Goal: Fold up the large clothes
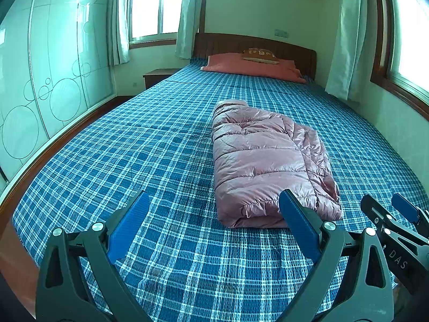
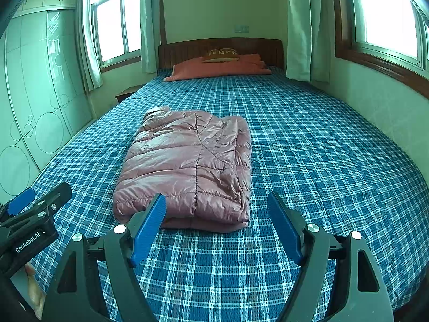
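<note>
Left wrist view, read from left to right: a wardrobe (image 1: 40, 86) with circle-patterned doors lines the left wall; the bed (image 1: 134, 145), covered in blue plaid, fills the centre. The left gripper (image 1: 214, 209) hangs over bare sheet at the foot of the bed, its blue pads spread wide and holding nothing. The pink puffer jacket (image 1: 265, 161) lies folded into a compact rectangle ahead of and to the right of that gripper's centre line; the gripper's right-hand pad overlaps the jacket's near edge in this view, but contact cannot be confirmed. At the far right edge the right gripper (image 1: 402, 214) shows only in part.

Right wrist view, same order: the left gripper (image 2: 29, 209) appears at the left edge. The jacket (image 2: 187, 166) lies ahead and to the left of centre. The right gripper (image 2: 217, 209) is likewise wide apart and empty, over the sheet just short of the jacket's near edge.

Key relation: the jacket's long axis runs away from both grippers toward the headboard (image 2: 219, 48), with its short near edge facing the fingers. It lies between the two grippers' lines of aim, roughly equally near to each. Judgement: the sleeves and sides seem folded in already, so a remaining end-to-end fold would call for both grippers to take the near edge's two corners.
</note>
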`<state>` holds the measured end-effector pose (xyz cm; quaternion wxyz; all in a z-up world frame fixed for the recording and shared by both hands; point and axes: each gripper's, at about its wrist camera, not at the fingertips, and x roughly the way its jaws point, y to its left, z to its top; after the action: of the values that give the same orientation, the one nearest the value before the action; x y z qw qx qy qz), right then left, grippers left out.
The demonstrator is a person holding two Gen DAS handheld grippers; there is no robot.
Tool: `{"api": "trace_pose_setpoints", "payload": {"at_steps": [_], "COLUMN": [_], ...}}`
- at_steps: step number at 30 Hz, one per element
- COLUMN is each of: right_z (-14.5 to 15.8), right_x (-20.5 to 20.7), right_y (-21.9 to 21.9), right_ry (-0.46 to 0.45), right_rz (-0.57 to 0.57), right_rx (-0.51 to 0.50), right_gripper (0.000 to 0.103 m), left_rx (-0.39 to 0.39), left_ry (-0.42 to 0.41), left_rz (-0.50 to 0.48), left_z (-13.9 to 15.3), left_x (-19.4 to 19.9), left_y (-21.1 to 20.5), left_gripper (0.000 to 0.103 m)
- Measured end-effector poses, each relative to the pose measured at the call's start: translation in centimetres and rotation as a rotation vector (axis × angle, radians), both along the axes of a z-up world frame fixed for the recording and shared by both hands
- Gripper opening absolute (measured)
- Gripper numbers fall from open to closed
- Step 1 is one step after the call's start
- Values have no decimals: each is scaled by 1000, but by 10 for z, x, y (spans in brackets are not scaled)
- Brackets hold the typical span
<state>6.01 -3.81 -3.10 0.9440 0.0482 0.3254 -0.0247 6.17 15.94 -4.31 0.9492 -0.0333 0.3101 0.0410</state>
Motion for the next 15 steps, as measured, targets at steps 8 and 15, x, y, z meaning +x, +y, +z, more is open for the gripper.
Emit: {"api": "trace_pose_setpoints", "payload": {"at_steps": [8,15], "right_z": [0,-2], "right_x": [0,0], "right_y": [0,-1], "right_ry": [-2,-3], "right_rz": [-1,1], "right_rx": [0,1], "right_gripper": [76,76], "left_rx": [1,3], "left_ry": [9,6], "left_rz": [5,2], "left_z": [-3,-3], "left_x": [1,1], "left_y": [1,0], "left_gripper": [97,97]}}
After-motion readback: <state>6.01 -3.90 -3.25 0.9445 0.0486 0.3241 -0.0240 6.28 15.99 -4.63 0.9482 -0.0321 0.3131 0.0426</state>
